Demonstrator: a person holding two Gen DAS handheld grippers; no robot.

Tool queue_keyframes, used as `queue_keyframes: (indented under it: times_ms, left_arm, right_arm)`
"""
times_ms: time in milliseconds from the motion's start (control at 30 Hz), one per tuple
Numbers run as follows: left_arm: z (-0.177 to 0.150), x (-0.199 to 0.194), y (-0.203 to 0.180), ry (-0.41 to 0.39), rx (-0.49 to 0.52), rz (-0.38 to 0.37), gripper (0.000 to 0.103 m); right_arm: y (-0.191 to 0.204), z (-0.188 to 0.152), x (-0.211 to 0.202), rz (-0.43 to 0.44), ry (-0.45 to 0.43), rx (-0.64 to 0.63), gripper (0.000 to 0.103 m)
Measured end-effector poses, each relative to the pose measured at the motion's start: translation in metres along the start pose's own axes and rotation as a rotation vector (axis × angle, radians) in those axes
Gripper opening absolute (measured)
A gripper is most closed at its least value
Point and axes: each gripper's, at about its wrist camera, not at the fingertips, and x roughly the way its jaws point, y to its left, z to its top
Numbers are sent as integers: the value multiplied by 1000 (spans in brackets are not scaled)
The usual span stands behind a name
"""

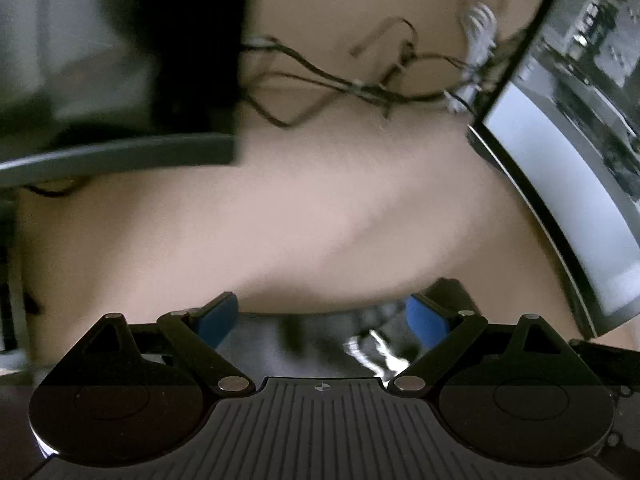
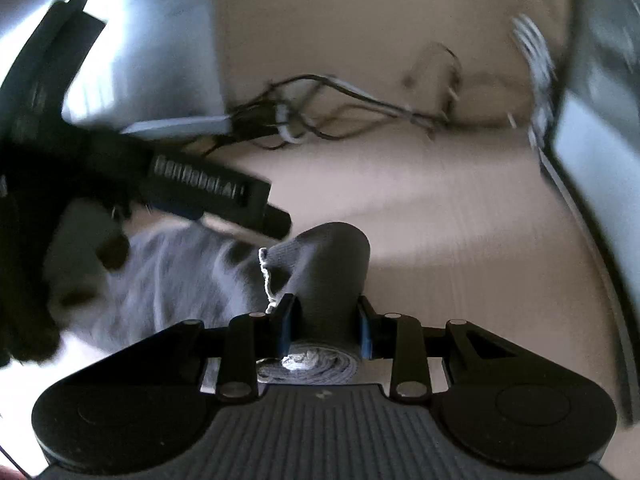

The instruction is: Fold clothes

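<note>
Lettering on left gripper (image 2: 224, 188) at ten o'clock, blurred, unreadable. Grey knit garment (image 2: 332, 280), white-stitched edge, bunched at centre, pinched between right gripper (image 2: 326, 330) pads. Left gripper (image 1: 320, 320) jaws wide, grip on cloth unclear.

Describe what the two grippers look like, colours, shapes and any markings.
Both are black. The left gripper and right gripper each have two round housings, jointed bars with silver rivets, a ribbed grey plate between them, and blue pads inside the fingers. In the right wrist view the left gripper carries blurred white lettering along its side.
</note>
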Motion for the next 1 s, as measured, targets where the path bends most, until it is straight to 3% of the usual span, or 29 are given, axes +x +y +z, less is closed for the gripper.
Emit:
queue_keyframes:
  times_ms: [200,300,500,600,700,767,800,900,1000]
  left_arm:
    - [-12,-24,37,-22,-106,4,95]
    - [-14,-29,40,-29,-114,-12,95]
    - [-15,-32,24,-23,-69,-71,95]
    - [-17,-20,17,4,-29,-34,95]
    - [-20,-3,17,32,-3,19,96]
    - [-20,1,23,37,-19,20,96]
    - [-19,2,25,36,-24,23,96]
    - [-18,3,29,32,-27,43,96]
    - [-18,2,31,32,-33,49,97]
  right_arm:
    - [57,-8,0,-126,-20,-298,31]
    - [82,-14,5,-184,-13,-442,32]
    - [114,-21,14,-216,-8,-606,34]
    - [117,-22,14,-182,-17,-613,41]
    - [104,-18,7,-109,-21,-534,42]
    - [85,-12,-5,-39,-26,-416,48]
    - [73,-8,-12,-3,-28,-331,53]
    - [29,0,-23,106,-26,-17,54]
    - [-15,-1,-10,173,8,275,55]
